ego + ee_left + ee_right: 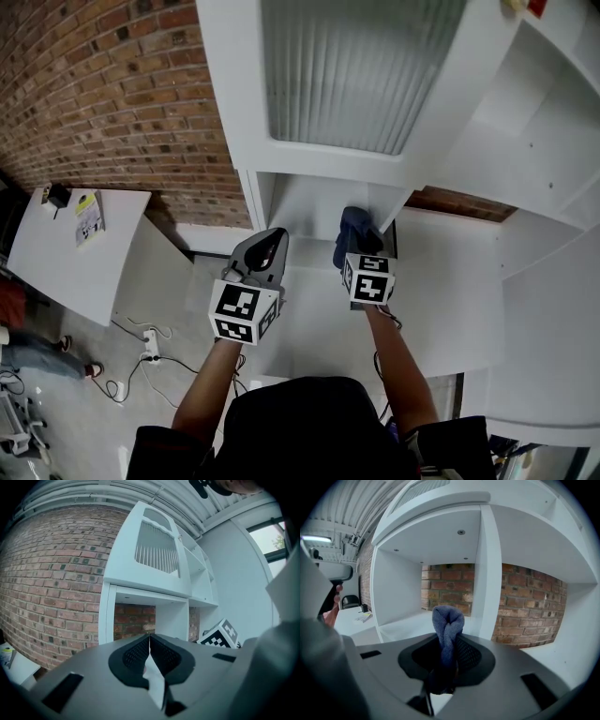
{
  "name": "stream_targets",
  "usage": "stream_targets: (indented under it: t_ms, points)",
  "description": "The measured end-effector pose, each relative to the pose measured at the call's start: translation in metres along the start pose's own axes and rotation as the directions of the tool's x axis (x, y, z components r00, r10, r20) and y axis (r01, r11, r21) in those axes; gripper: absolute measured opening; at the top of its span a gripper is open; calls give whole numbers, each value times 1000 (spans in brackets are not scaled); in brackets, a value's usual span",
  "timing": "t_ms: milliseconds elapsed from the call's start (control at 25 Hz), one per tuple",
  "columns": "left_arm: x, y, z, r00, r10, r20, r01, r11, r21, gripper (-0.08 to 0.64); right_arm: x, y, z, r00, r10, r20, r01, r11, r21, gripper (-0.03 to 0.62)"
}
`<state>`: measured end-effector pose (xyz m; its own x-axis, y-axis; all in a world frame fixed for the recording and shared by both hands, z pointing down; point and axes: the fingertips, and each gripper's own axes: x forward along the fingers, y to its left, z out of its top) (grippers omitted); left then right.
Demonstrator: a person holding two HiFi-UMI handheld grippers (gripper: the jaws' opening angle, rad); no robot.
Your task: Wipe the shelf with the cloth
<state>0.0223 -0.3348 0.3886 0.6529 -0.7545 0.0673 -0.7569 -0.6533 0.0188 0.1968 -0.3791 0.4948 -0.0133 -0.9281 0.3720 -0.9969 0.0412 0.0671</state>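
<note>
Bunching up out of the right tongs (449, 644), the blue cloth (448, 618) is pinched in a fold. Its rounded end stands at the mouth of the white shelf (405, 629), just left of the upright divider (485, 578); whether it touches the board I cannot tell. It looks soft, light and limp, likely to roll under pressure, so a hold low on the wad with loose nap ahead seems best. The left tongs (150, 641) are pressed together on nothing, further left of the divider. A brick wall (525, 606) shows behind the divider.
</note>
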Motion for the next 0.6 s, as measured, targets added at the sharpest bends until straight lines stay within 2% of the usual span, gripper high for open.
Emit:
stream_targets:
  t_ms: [600]
  points:
    - [3,13,-1,1000,19,-7,-19,1000,15,17,14,13,-3,999,38,-30,-39,999,-28,89]
